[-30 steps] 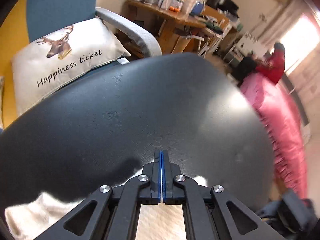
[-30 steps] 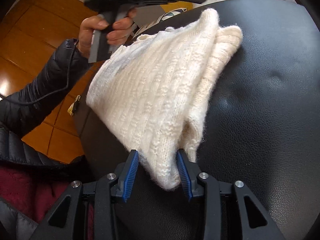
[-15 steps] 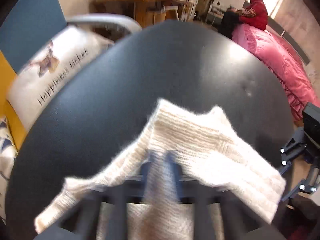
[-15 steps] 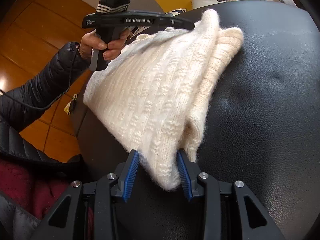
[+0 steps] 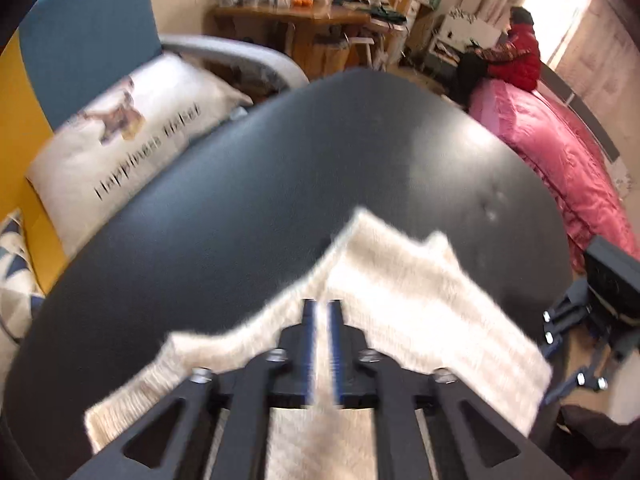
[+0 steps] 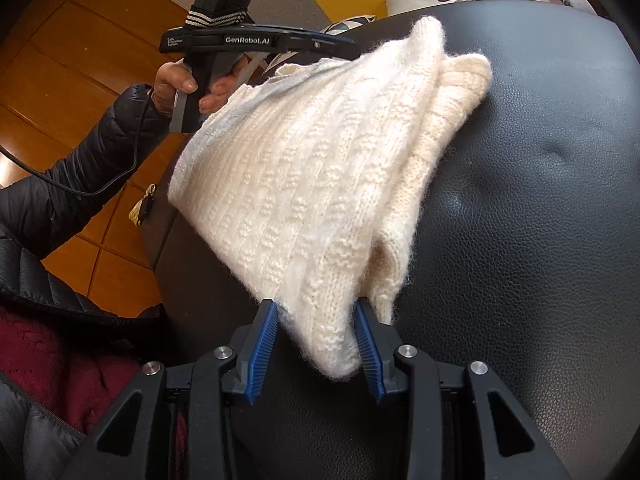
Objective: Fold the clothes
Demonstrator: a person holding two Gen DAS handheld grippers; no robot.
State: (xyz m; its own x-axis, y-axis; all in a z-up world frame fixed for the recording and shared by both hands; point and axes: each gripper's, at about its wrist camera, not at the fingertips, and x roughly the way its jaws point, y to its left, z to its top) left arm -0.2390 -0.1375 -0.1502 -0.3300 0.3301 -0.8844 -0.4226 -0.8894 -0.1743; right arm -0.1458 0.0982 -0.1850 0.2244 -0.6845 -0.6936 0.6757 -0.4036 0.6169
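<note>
A cream knit sweater [image 6: 320,168] lies folded on a black leather seat [image 6: 520,240]. My right gripper [image 6: 316,306] is shut on its near corner, and the knit fills the gap between the blue pads. My left gripper [image 5: 322,304] hovers over the sweater [image 5: 400,300] near its far edge. Its jaws are opening and stand a narrow gap apart. Cream knit shows through that gap from below, and the pads do not press on it. In the right wrist view a hand [image 6: 176,80] holds the left gripper [image 6: 352,46] above the sweater's far side.
A white deer pillow [image 5: 132,140] leans on the blue and yellow sofa back beyond the seat. A pink bedspread [image 5: 560,168] lies to the right, with a person in red [image 5: 520,60] sitting behind it. A cluttered wooden desk [image 5: 304,16] stands at the back. Wooden floor [image 6: 80,40] lies left of the seat.
My left gripper has moved across over the sweater and rolled, and its jaws went from shut to slightly apart. The right gripper and its held corner have not moved.
</note>
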